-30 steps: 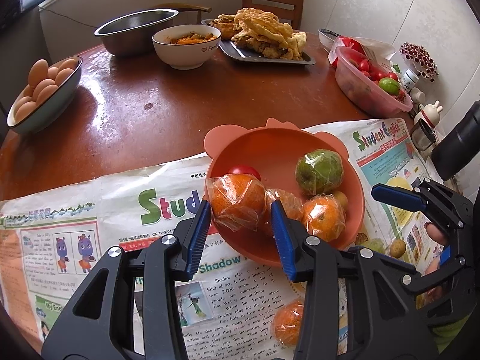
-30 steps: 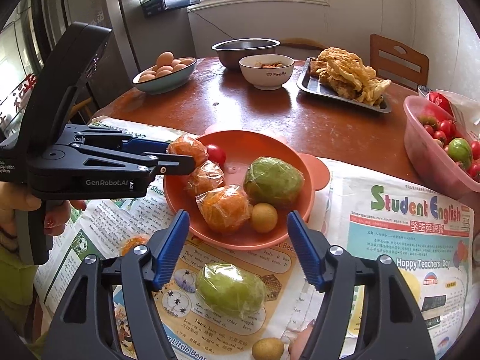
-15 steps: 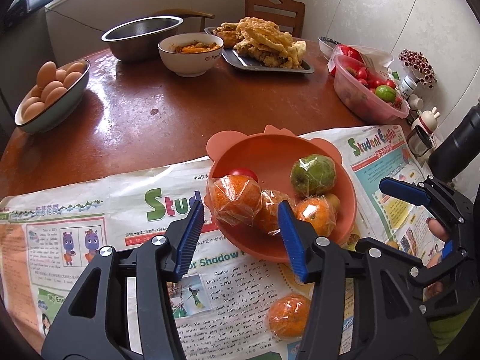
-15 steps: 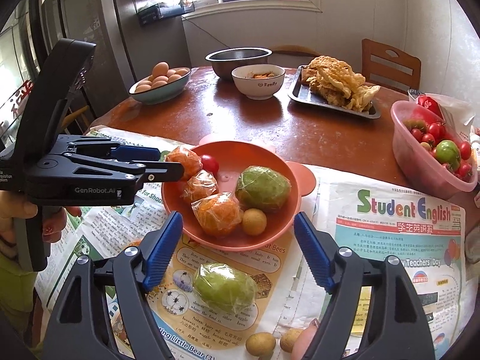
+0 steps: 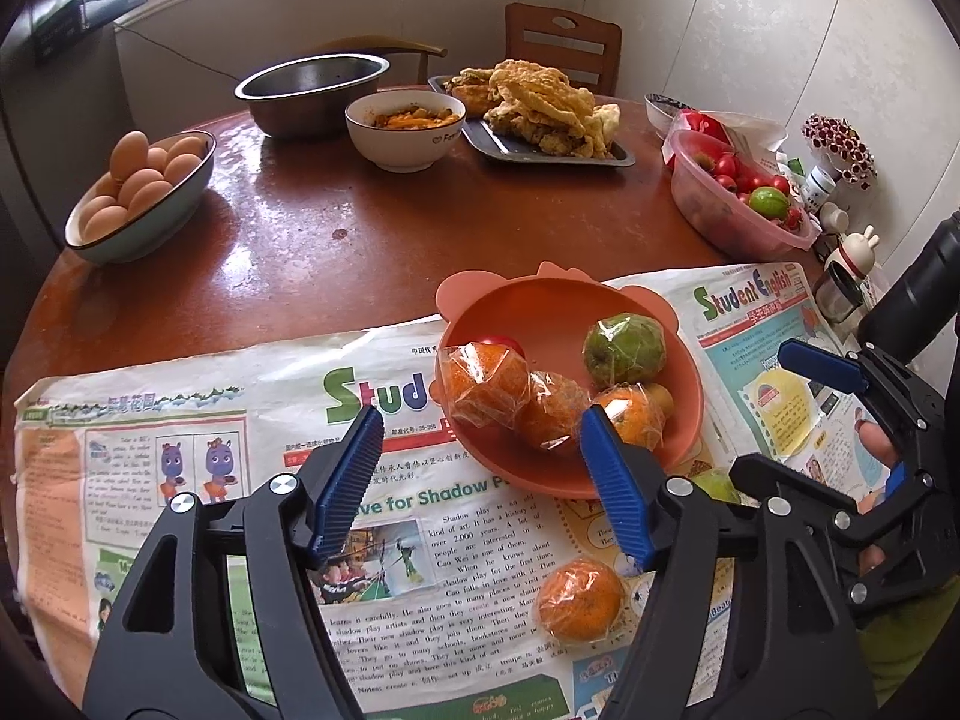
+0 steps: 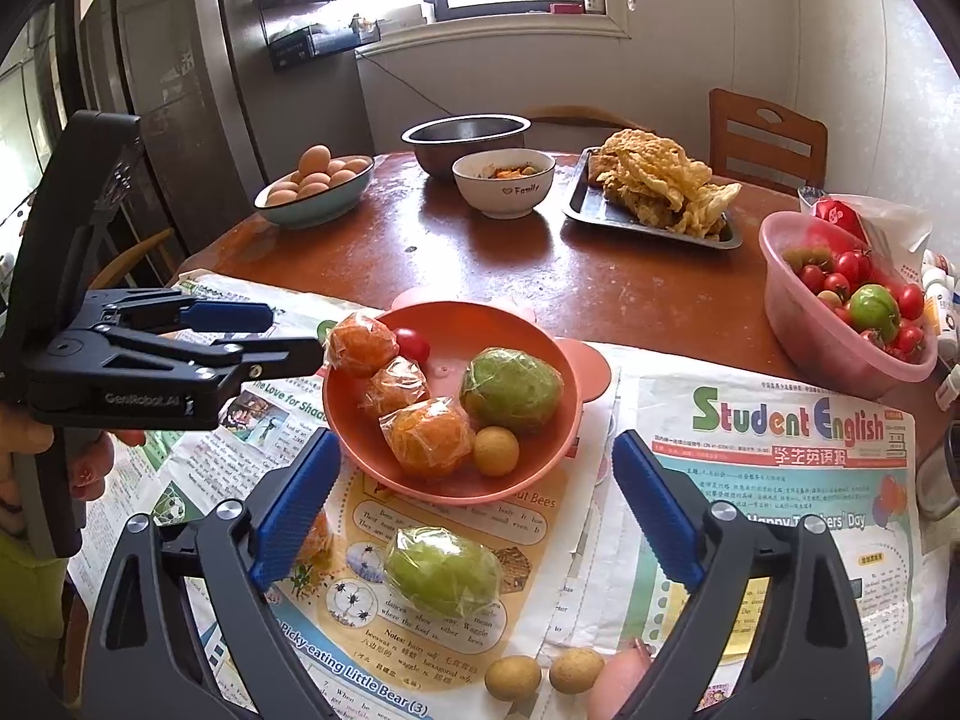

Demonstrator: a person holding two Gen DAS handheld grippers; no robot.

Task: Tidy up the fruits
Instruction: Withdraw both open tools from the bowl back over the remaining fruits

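Note:
An orange-pink bowl (image 5: 540,318) (image 6: 480,330) on newspaper holds three wrapped oranges (image 5: 483,384), a wrapped green fruit (image 5: 624,348), a cherry tomato and a small brown fruit. My left gripper (image 5: 480,414) (image 6: 291,333) hovers just short of the bowl's near-left rim. Its jaws are opening with nothing between them. My right gripper (image 6: 477,438) (image 5: 786,414) is open, and its jaws are still spreading. Its fingers stand either side of a wrapped green fruit (image 6: 444,579) on the paper without touching it. A loose wrapped orange (image 5: 579,600) and two small brown fruits (image 6: 513,677) also lie on the paper.
Newspaper (image 5: 180,420) covers the near half of the round wooden table. Behind it stand a bowl of eggs (image 5: 138,198), a steel bowl (image 5: 312,90), a white bowl of food (image 5: 405,129), a tray of fried food (image 5: 540,114) and a pink tub of tomatoes (image 5: 738,198).
My left gripper let go of the wrapped orange, which stays at the bowl's rim, and drew back and up as its jaws widened. The right gripper's jaws spread wider.

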